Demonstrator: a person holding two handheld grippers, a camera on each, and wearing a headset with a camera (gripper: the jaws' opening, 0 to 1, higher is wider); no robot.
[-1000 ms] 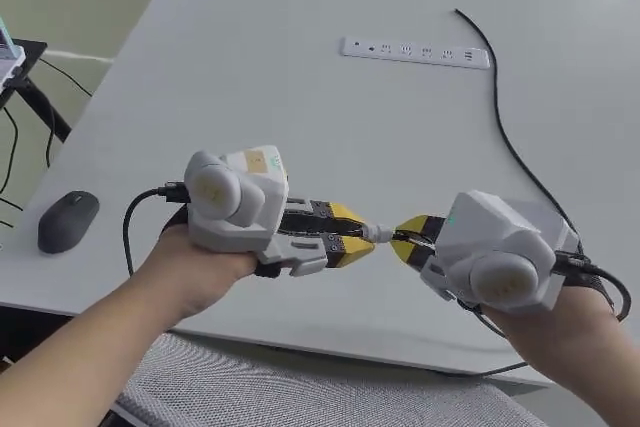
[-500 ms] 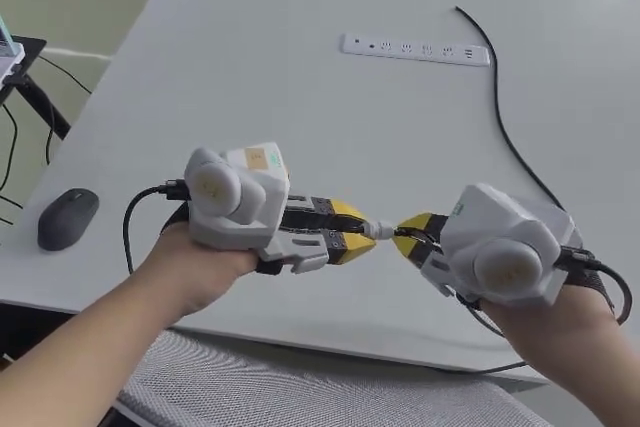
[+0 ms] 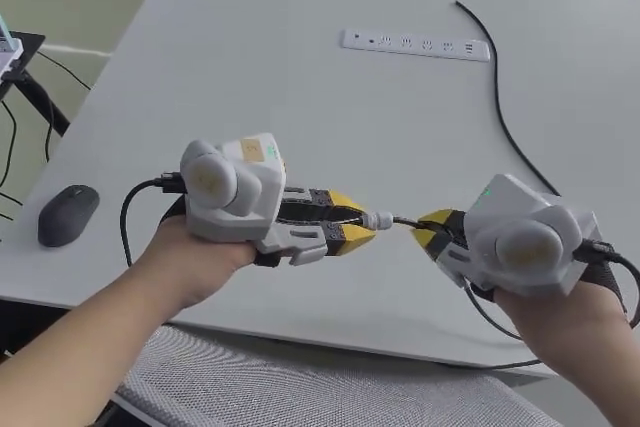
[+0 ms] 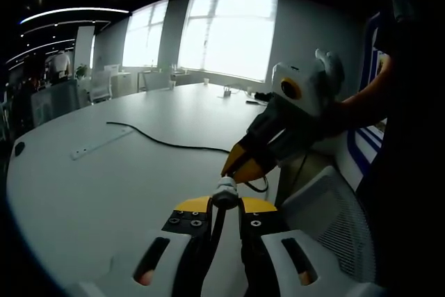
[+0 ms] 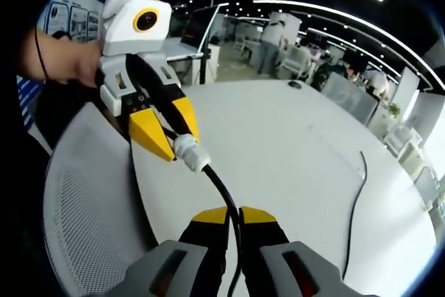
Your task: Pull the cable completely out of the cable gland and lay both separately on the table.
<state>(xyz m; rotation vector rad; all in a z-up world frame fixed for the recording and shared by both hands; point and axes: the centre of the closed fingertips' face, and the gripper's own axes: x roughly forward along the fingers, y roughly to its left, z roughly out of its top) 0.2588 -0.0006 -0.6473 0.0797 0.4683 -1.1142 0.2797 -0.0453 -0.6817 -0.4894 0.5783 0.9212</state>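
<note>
- My left gripper [image 3: 358, 227] pinches the gland [image 3: 378, 219]; my right gripper [image 3: 432, 231] pinches the cable [image 3: 405, 221], above the table's [image 3: 300, 97] near edge.
- Best to pull straight apart, in line, no bending.

Matt table [image 3: 300, 97], plastic gland [image 5: 189, 152], blk rubbery cable [image 5: 222, 189].

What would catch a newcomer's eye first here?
Two grippers face each other above the near edge of the table: the left gripper is shut on a white cable gland, the right gripper on the black cable running out of it. Behind, a power strip lies flat.
</note>
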